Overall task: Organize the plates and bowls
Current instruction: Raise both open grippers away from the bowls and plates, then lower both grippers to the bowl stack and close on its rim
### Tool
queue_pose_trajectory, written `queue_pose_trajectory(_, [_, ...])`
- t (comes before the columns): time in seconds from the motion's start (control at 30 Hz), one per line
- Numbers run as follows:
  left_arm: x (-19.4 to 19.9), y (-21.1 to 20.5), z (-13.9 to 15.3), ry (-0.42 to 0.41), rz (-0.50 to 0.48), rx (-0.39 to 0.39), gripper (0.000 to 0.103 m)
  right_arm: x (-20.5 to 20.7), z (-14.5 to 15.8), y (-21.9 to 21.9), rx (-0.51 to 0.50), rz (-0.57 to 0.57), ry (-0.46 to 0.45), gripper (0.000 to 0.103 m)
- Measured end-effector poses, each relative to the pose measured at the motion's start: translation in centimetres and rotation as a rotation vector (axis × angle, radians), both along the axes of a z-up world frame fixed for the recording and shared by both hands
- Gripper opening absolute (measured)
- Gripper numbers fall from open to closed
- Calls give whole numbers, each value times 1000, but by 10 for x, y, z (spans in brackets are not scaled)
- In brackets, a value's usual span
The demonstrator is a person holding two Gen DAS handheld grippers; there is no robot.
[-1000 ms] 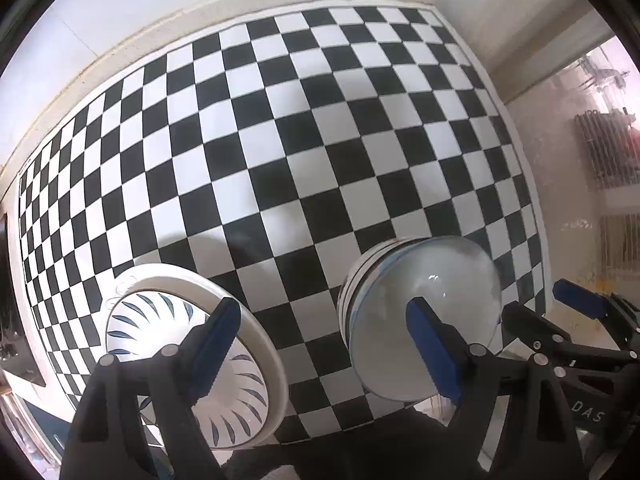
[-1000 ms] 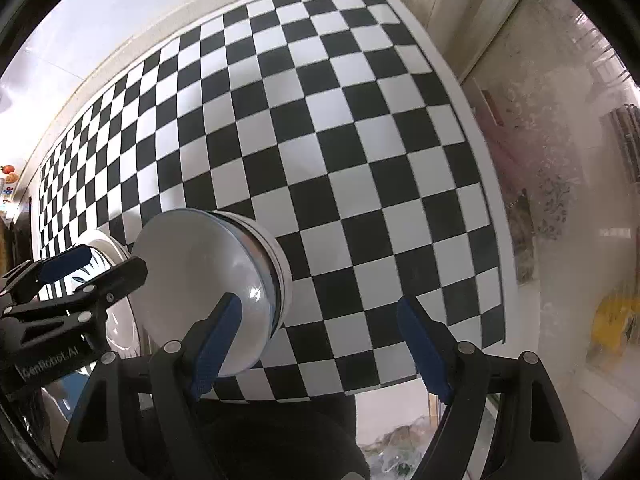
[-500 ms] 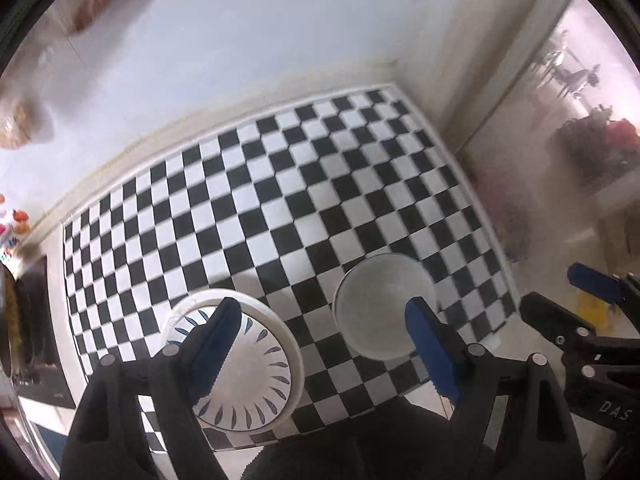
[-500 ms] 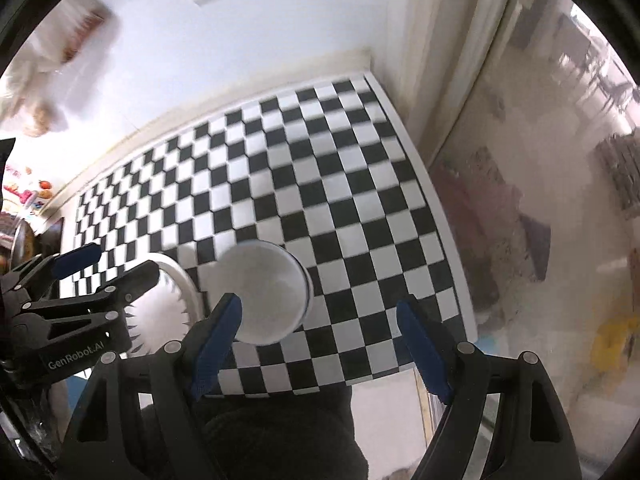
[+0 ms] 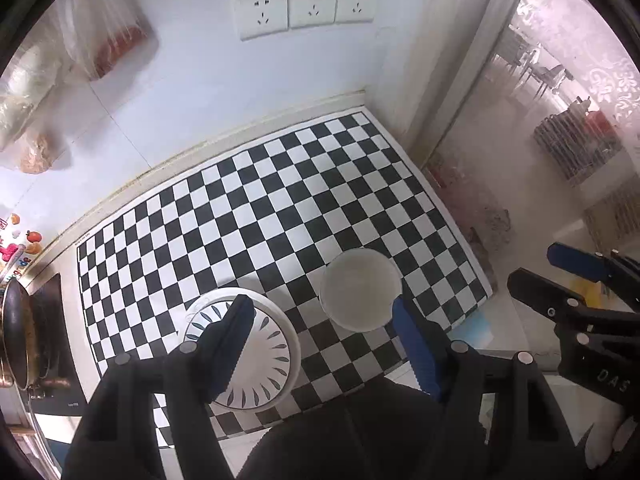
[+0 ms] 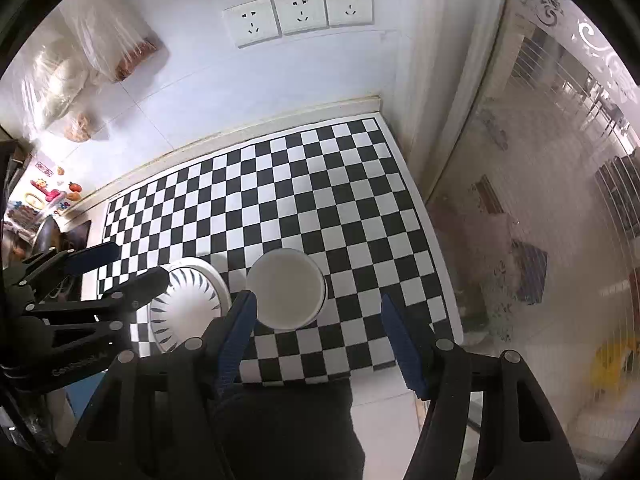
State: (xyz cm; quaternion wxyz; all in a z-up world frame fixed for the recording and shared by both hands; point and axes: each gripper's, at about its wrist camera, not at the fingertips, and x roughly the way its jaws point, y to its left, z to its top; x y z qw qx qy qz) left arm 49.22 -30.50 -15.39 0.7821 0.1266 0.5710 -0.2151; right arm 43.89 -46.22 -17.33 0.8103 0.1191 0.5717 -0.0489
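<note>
A stack of white plates with a blue leaf pattern (image 5: 268, 360) (image 6: 188, 304) sits on the black-and-white checkered mat (image 5: 280, 208) (image 6: 300, 184), near its front edge. Just to the right stands a white bowl stack (image 5: 360, 288) (image 6: 286, 288), upright and apart from the plates. My left gripper (image 5: 322, 306) (image 6: 140, 262) hangs high above both with its jaws closing and nothing between them. My right gripper (image 6: 318, 301) (image 5: 534, 264) hovers beside it at the same height, above the bowl's right side. Its jaws are closing too, on nothing.
Three wall sockets (image 5: 304, 8) and hanging plastic bags (image 5: 100, 40) are on the white wall behind the mat. A pan (image 5: 16, 332) on a stove sits at the far left. A frosted glass door (image 6: 540, 200) bounds the right side. Dark clothing (image 6: 280, 432) fills the bottom.
Both grippers have risen well away from the mat, so the plates and bowl look smaller and the wall has come into view. Both pairs of jaws have narrowed a little.
</note>
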Motion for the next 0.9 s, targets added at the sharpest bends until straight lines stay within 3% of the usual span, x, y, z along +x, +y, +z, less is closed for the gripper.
queue_pose_trajectory(0.27, [-13, -1, 11, -15, -21, -9, 70, -8, 14, -3, 7, -8, -21, 67])
queue_pose_trajectory(0.47, [-16, -2, 4, -5, -12, -9, 70, -4, -1, -9, 39, -17, 5, 67])
queue_pose_trajectory(0.6, [-11, -3, -12, -30, 5, 11, 70, 4, -20, -11, 31, -21, 15, 67])
queue_pose_trajectory(0.9, [21, -3, -81, 11, 54, 85, 70, 32, -71, -16, 25, -18, 65, 67])
